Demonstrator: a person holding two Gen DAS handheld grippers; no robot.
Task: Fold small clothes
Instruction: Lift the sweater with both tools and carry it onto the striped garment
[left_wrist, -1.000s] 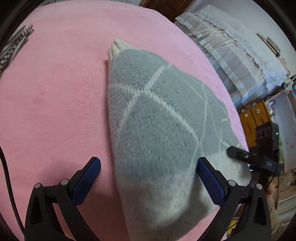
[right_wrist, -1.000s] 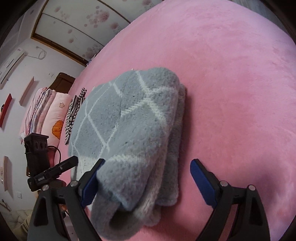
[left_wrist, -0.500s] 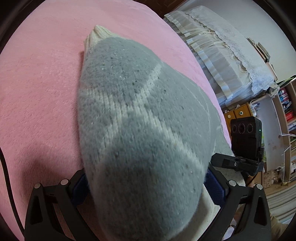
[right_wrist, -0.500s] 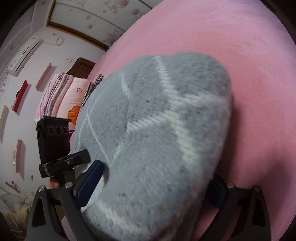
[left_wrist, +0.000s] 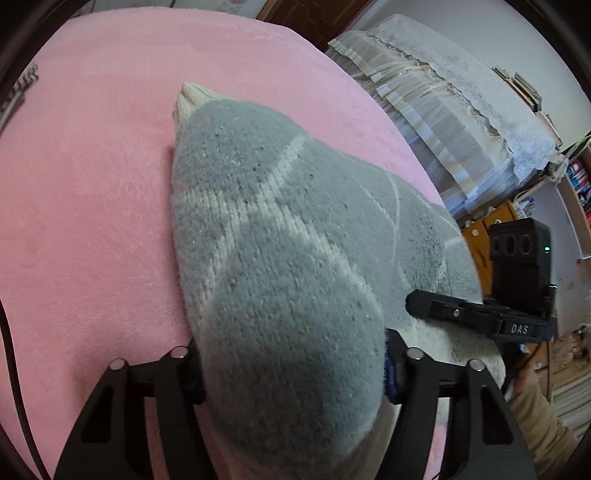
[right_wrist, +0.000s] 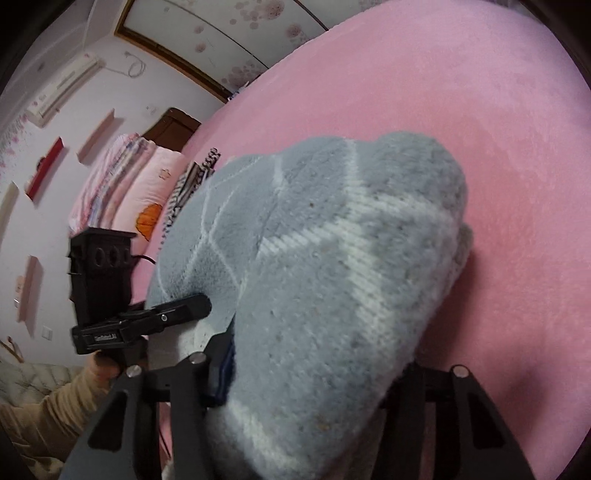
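Pink blanket (left_wrist: 92, 184) under grey sweater (left_wrist: 280, 258), bunched between both grippers' jaws.

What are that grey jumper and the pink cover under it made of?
The grey jumper looks like fuzzy knitted wool or acrylic: visible stitch rows in its cream diamond lines, ribbed cream hem. The pink cover looks like soft plush fleece, matte with a short nap; the exact fibre can't be told.

Right hand-held gripper (right_wrist: 314, 373): jaws just closing, pads pressing folded grey sweater (right_wrist: 332, 277) on pink bed (right_wrist: 480, 110). Left hand-held gripper (right_wrist: 177, 314) touches sweater's left edge.
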